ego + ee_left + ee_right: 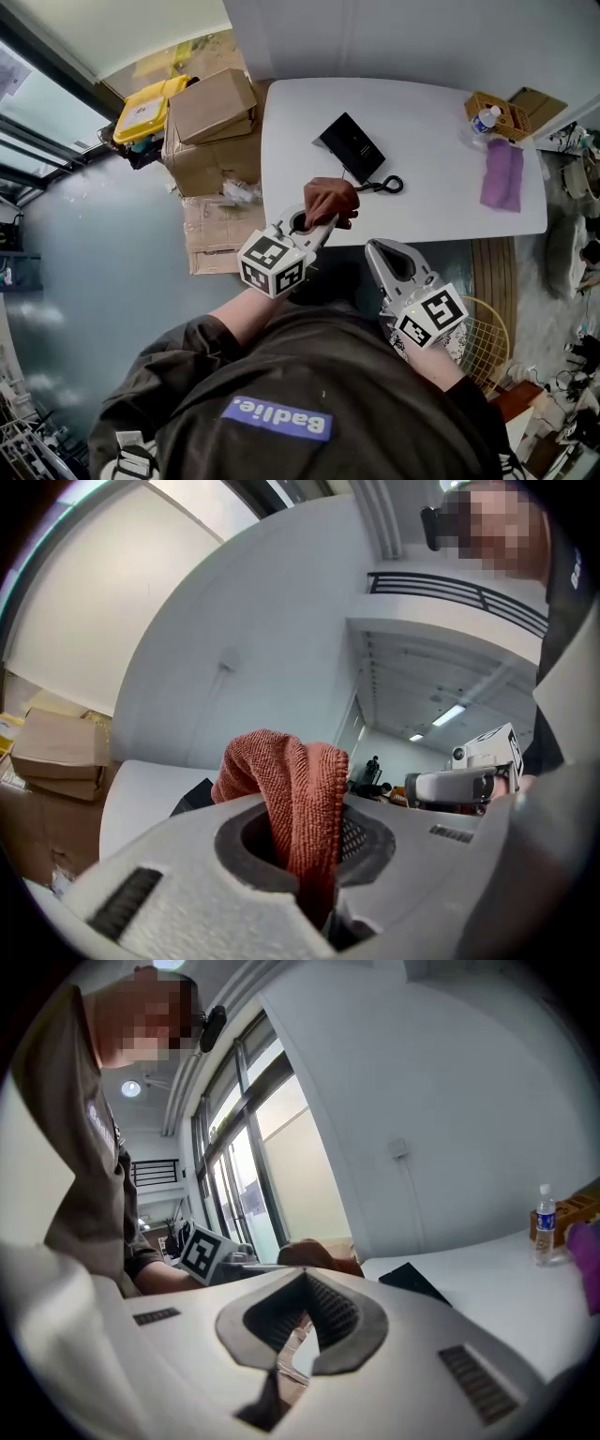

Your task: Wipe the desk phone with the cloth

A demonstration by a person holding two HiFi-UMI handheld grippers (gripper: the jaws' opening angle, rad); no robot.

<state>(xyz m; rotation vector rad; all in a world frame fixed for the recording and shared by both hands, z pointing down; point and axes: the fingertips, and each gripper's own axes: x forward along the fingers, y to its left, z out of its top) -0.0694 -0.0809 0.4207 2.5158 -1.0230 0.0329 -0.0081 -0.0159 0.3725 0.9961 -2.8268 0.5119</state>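
Cardboard boxes are stacked off the left edge of the white counter. Next comes the left tongs, held over the counter's near edge and clenched on a rust-red cloth. In the left gripper view the cloth rises out of the pinched tips in a folded hump, so the grip looks secure.

The phone lies flat on the counter, just beyond the cloth and a little to its right. It is a black slab whose long axis runs diagonally from far left to near right. Its coiled cord trails toward the near edge, and the cloth is near the cord but not touching the phone.

The right tongs hang short of the counter's edge, tips together with nothing between them, and farther from the phone than the left. The left hand is therefore both nearer and loaded. The wipe seems to call for a short reach forward and down, then strokes along that diagonal.

At the far right stand a bottle beside a basket, with a purple cloth lying below them.
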